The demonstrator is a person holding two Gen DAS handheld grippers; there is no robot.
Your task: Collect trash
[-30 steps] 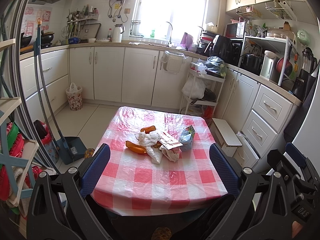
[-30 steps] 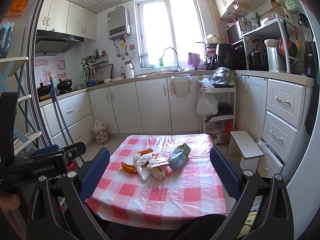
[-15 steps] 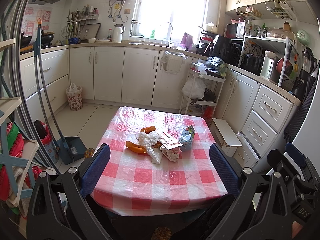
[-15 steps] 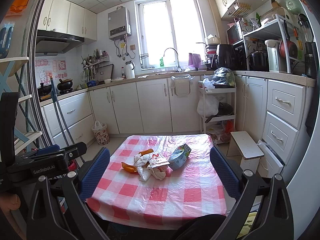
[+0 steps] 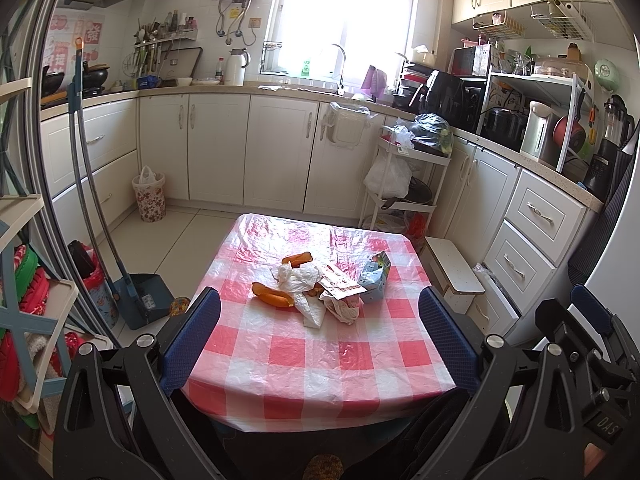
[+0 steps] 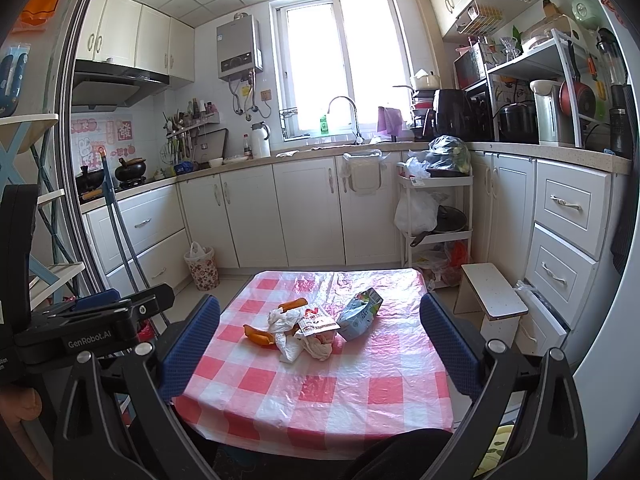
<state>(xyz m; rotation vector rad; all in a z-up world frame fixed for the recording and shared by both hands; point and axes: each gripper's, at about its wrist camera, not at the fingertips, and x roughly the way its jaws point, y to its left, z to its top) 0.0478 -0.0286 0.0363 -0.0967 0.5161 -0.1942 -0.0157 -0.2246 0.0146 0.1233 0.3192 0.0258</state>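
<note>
A pile of trash lies mid-table on the red-and-white checked tablecloth: orange peels, crumpled white tissues, a red-and-white wrapper and a crushed blue carton. The right wrist view shows the same peel, wrapper and carton. My left gripper hangs open near the table's front edge, well short of the pile. My right gripper is open too, nothing between its blue pads, and it also stays back from the pile.
A floral waste bin with a bag liner stands by the far cabinets. A blue dustpan and broom lean left of the table. A white stool and a rolling cart stand to the right.
</note>
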